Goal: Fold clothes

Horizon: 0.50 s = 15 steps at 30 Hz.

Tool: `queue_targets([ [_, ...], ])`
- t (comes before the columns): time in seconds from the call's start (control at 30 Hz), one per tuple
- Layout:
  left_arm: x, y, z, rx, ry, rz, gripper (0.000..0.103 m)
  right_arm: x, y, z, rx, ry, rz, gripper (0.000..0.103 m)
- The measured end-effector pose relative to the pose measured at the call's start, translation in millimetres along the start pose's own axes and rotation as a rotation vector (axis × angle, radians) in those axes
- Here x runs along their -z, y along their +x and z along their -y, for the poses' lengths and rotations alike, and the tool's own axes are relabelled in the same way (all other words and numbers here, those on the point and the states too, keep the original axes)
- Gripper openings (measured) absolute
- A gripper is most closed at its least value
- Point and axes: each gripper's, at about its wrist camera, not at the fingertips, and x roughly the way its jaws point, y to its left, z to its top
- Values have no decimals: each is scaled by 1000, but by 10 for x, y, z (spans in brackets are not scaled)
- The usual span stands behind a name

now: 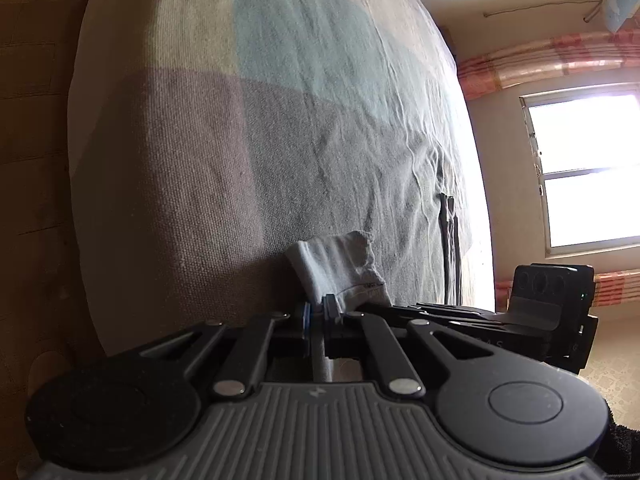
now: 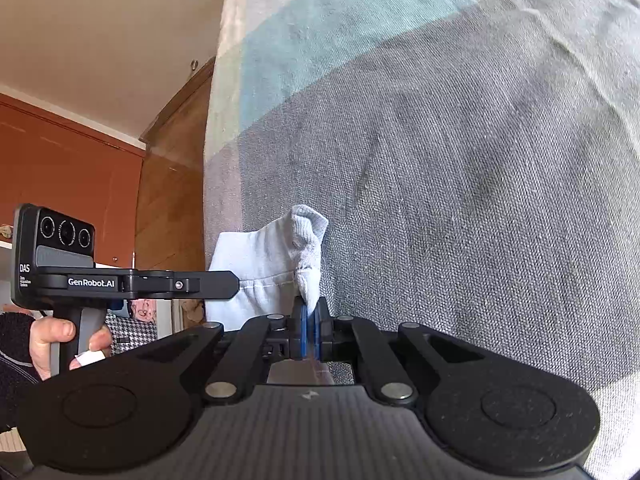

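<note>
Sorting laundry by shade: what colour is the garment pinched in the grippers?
Pale grey-white garment; the right wrist view shows it best.

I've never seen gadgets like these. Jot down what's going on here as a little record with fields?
setting: bed with a grey, teal and cream striped cover
item: small pale garment, bunched up
left gripper: shut on the garment's edge
right gripper: shut on the garment's edge
who holds them: a person; hand on the left gripper's handle
background: window, pink curtain, wooden wardrobe
fold: not yet made
</note>
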Motion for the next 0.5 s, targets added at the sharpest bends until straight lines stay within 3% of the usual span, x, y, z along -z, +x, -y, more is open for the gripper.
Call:
queue_targets([
  [0.13,-35,-135,18,3,18,25,5,-78,-34,-93,10,-1,31,5],
  [0.37,-7,-436,-333,-42,31,45,5,-228,60,-201,48,-56,58,5],
  [0.47,-52,-490,-358,-100,58,41,6,-230,91,-133,68,-49,52,10],
  [0.5,-83,-533,-310,-126,97,51,6,-219,70,-123,64,-39,64,18],
])
